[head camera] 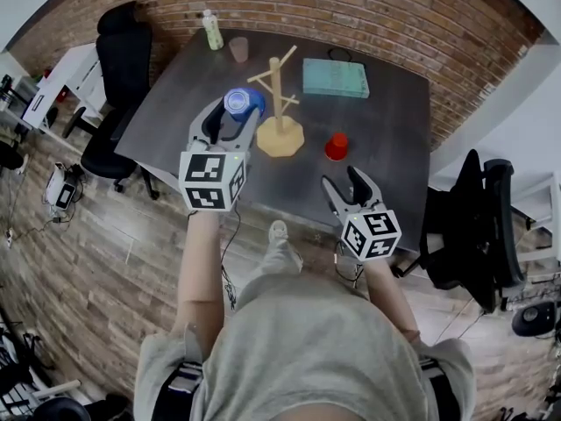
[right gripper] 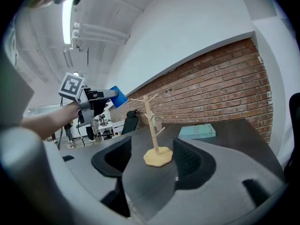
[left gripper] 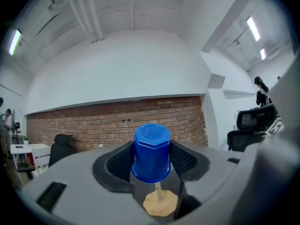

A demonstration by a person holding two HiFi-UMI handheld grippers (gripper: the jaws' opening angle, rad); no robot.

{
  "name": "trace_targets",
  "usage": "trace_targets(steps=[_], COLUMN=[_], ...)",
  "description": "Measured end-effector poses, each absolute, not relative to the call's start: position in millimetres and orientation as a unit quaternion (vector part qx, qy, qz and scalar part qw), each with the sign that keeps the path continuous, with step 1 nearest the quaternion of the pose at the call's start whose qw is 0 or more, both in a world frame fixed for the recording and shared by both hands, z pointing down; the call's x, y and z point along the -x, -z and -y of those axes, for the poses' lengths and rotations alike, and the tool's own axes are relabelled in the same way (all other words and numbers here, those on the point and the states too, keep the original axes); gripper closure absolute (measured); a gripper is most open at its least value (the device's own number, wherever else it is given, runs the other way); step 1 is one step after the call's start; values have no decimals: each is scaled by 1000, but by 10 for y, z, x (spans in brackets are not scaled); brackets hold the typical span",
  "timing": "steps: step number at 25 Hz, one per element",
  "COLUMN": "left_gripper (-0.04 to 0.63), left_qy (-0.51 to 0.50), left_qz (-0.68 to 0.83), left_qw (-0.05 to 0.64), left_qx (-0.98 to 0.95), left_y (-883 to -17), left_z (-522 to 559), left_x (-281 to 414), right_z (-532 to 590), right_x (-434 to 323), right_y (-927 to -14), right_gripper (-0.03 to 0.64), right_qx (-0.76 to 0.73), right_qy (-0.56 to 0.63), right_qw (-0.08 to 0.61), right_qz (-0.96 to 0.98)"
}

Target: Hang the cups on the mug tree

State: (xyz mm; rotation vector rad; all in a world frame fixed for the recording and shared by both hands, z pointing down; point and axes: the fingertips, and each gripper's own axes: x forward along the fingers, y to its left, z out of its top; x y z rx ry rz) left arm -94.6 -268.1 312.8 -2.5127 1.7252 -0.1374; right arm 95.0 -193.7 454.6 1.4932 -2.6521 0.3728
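Observation:
My left gripper (head camera: 232, 112) is shut on a blue cup (head camera: 243, 102) and holds it in the air left of the wooden mug tree (head camera: 279, 103). In the left gripper view the blue cup (left gripper: 151, 151) sits between the pads with its flat closed end up, and the mug tree's base (left gripper: 161, 203) shows below it. A red cup (head camera: 337, 146) stands on the table right of the tree. A brownish cup (head camera: 238, 49) stands at the far edge. My right gripper (head camera: 344, 187) stands open and empty near the table's front edge, facing the mug tree (right gripper: 152, 125).
On the dark table (head camera: 386, 130) a teal box (head camera: 335, 78) lies at the back right and a bottle (head camera: 212, 30) stands at the back left. Black office chairs stand to the left (head camera: 118, 51) and right (head camera: 478, 217) of the table.

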Motion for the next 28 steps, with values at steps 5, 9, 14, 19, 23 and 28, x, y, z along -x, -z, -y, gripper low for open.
trace_targets(steps=[5,9,14,19,23,28], left_gripper=[365,365,365,366,367,365], left_qy=[39,36,36,34,36,34], left_qz=[-572,-575,-580,-575,-569,-562], left_qw=[60,56,45,35,28,12], left_qx=[817,816,813,816,821,827], left_y=[-2989,-3002,-3118,-3194,-3241,-3326], left_z=[2804,2938,3105,3236,3366,3476], left_x=[973,986,945,918,877,819], right_z=[1959,1994,2088,2225,2352,2448], right_x=[-957,-986,-1067,-1079,-1086,-1108], right_y=[-4530,-4540,-4610,-4636,-4626,-4676], right_gripper=[345,345,345,345,345,345], right_qx=[-487,-490,-491,-493,-492,-491], right_qy=[-124,-128,-136,-142,-143,-150], right_qw=[34,34,35,37,39,45], right_qz=[864,862,860,858,858,857])
